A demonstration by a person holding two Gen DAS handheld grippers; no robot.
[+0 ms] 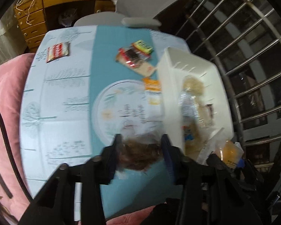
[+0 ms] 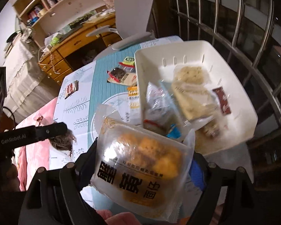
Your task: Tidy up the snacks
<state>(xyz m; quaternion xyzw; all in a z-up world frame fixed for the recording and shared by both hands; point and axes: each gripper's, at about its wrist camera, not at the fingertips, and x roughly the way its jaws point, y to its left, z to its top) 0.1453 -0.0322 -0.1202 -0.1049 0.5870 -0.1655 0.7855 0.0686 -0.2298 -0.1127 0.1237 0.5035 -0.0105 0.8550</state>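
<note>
Overhead, both loaded grippers hover beside the bin's [image 2: 140,71] near rim.

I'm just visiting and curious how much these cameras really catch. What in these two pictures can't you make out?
- Brown clump in the left gripper: left wrist view, motion blur; what it is stays unclear.
- Packets in the white basket: left view, smeared; labels unreadable.
- Table under the pastry packet in the right gripper: right view, hidden by the packet.
- Snack packs by the basket: right view, print too small.
</note>
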